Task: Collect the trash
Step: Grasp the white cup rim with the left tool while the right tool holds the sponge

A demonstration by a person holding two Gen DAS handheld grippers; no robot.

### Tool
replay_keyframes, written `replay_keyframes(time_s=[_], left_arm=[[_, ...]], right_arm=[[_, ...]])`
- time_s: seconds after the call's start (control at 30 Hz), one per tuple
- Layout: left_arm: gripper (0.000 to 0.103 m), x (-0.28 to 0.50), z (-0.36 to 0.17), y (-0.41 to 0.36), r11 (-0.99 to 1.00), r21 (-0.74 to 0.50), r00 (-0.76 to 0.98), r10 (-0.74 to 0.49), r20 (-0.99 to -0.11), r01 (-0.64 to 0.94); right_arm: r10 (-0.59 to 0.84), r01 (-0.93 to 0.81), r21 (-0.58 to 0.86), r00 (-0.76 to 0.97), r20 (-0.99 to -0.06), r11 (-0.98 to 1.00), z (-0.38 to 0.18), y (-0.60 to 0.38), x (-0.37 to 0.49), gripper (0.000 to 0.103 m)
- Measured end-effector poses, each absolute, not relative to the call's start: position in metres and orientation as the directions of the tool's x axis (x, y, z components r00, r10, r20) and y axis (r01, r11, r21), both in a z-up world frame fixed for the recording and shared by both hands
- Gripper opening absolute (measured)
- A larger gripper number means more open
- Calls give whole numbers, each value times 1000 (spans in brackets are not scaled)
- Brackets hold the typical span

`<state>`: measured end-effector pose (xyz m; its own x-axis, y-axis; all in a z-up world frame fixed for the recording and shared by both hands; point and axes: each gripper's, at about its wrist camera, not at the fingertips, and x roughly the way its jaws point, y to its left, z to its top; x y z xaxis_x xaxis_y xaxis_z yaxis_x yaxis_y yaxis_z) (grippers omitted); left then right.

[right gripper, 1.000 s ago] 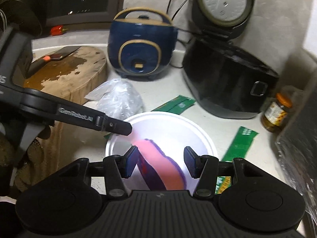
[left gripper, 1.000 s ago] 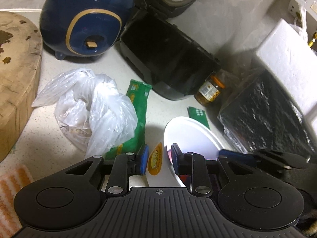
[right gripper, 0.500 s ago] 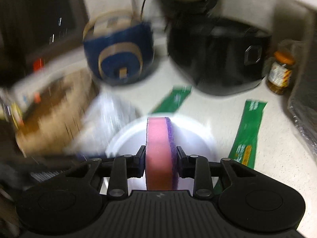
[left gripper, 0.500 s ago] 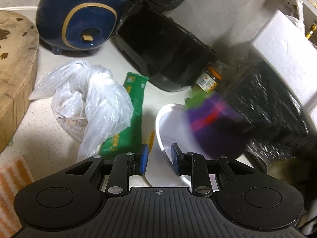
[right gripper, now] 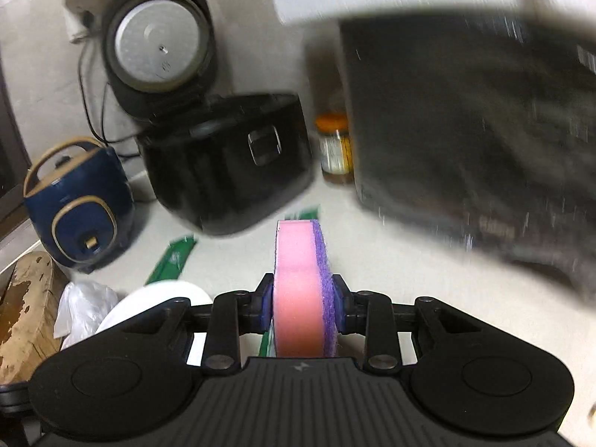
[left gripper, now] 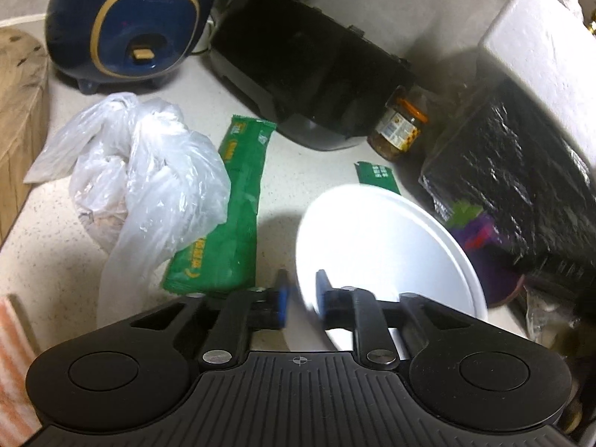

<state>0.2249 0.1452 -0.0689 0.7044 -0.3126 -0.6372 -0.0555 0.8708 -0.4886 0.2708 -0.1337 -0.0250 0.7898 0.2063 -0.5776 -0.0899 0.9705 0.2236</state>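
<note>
Sponge [right gripper: 302, 290] between right fingers [right gripper: 265, 303]

Both wrist views close, angled down over counter [left gripper: 44, 231]; shared: black cooker [left gripper: 313, 74], blue cooker [right gripper: 80, 205], white bowl [left gripper: 372, 231].

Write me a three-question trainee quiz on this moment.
1. True or false: the right gripper holds a sponge.
2. What sits between the left gripper's pads? A bag; B bowl; C jar.
3. In the left wrist view, how many green wrappers lie on the counter?

Key
1. True. Its jaws have just been closing and clamp the sponge.
2. B. Its jaws have just been closing, with the bowl's rim between them.
3. Two.
</note>
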Motion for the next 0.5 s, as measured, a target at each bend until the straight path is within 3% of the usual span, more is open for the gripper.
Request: replay_keyframes(time_s=[0.17,0.37,0.5], left_arm=[[13,217,-54,149,876,-481,764,-288,-577,-33],[13,207,-31,141,966,-257,821,-148,-551,2],[13,209,-35,150,952,-305,808,-159,-568,-27]], right_arm=[[273,-109,289,734,-622,951,-52,-124,267,30],[338,-176,305,695,-635,936,-58,-100,262,30],[346,-190,301,682,-645,935,-64,-91,263,30]])
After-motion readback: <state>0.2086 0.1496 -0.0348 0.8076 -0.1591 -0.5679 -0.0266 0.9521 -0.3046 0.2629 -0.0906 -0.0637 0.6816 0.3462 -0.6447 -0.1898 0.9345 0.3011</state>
